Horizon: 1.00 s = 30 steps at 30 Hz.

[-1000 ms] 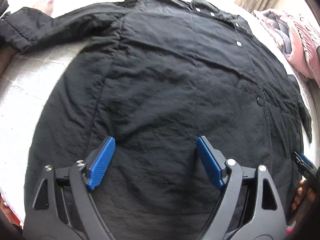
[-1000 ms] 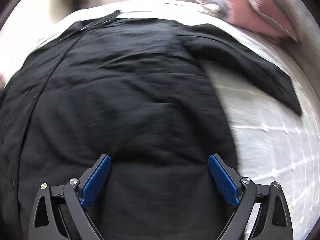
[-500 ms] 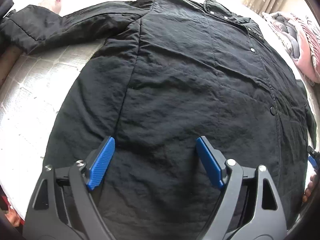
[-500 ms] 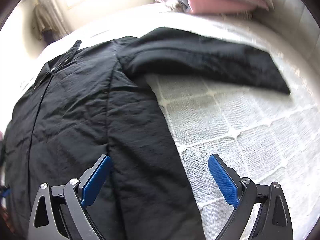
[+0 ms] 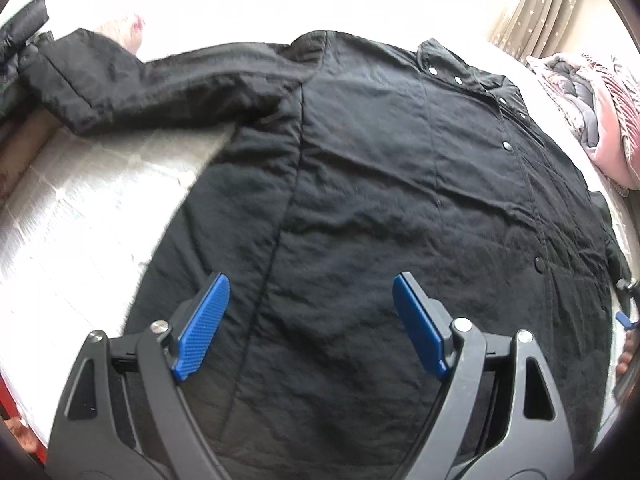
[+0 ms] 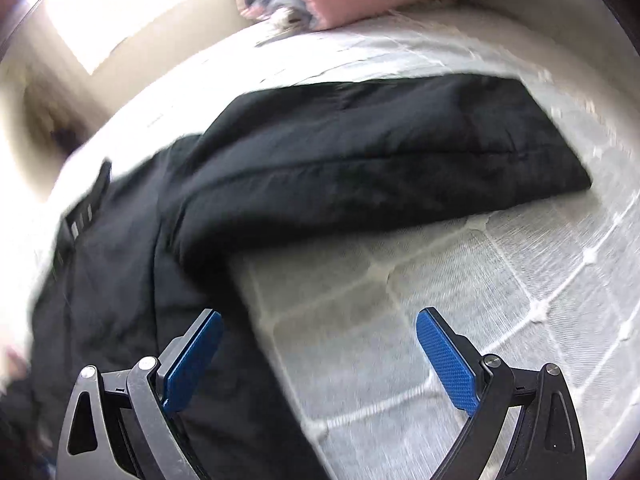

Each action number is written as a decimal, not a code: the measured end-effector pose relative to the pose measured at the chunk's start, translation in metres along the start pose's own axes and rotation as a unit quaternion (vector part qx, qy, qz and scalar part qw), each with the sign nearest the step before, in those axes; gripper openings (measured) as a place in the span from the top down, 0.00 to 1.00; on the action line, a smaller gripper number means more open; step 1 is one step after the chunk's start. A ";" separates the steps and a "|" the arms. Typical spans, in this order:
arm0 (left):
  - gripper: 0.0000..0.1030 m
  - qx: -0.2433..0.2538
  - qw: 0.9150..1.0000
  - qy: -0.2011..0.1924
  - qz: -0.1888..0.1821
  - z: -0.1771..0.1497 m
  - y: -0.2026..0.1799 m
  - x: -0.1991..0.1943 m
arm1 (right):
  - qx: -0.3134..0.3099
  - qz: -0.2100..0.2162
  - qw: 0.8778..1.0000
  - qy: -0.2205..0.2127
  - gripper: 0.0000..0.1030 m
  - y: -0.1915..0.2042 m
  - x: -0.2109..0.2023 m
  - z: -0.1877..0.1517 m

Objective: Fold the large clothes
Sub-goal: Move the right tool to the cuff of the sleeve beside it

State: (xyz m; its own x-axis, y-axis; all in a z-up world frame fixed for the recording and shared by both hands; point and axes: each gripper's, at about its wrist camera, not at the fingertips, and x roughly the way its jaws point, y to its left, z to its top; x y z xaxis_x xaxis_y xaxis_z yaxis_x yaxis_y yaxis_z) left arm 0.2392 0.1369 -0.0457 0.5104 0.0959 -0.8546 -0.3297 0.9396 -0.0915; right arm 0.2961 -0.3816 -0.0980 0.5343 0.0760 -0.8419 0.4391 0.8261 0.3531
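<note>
A large black snap-button coat (image 5: 400,200) lies spread flat on a white quilted bed (image 5: 80,220). Its left sleeve (image 5: 140,84) stretches out to the far left. My left gripper (image 5: 310,300) is open and empty, hovering above the coat's lower body. In the right wrist view the coat's right sleeve (image 6: 380,160) stretches across the bed (image 6: 500,300) to the right. My right gripper (image 6: 318,332) is open and empty, above the coat's side edge (image 6: 224,320) and the bare mattress below the sleeve.
A pink and grey bundle of bedding (image 5: 600,120) lies at the far right of the bed, also at the top of the right wrist view (image 6: 320,0). Curtains (image 5: 540,8) hang behind. Dark fabric (image 5: 20,40) lies at the far left edge.
My left gripper has drawn back and left, showing more of the left sleeve. My right gripper has swung right from over the coat body to its side edge and right sleeve.
</note>
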 end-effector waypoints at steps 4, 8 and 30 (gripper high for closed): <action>0.19 -0.004 1.000 0.019 0.016 0.004 0.007 0.016 | 0.050 0.003 0.999 -0.002 0.05 -0.026 0.004 0.019; 0.16 -0.003 0.998 0.055 0.010 0.003 0.010 0.033 | 0.059 -0.024 0.998 -0.002 0.04 -0.041 0.007 0.036; 0.16 -0.020 1.000 0.009 -0.004 0.006 0.010 0.022 | 0.171 0.008 0.983 -0.067 0.85 -0.090 0.007 0.079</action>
State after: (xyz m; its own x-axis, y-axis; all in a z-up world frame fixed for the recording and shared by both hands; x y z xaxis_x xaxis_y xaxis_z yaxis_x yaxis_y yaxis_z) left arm 0.2521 0.1502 -0.0618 0.4985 0.0813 -0.8631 -0.3571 0.9264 -0.1190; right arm 0.3173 -0.4997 -0.1032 0.6224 -0.0057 -0.7827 0.6357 0.5870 0.5013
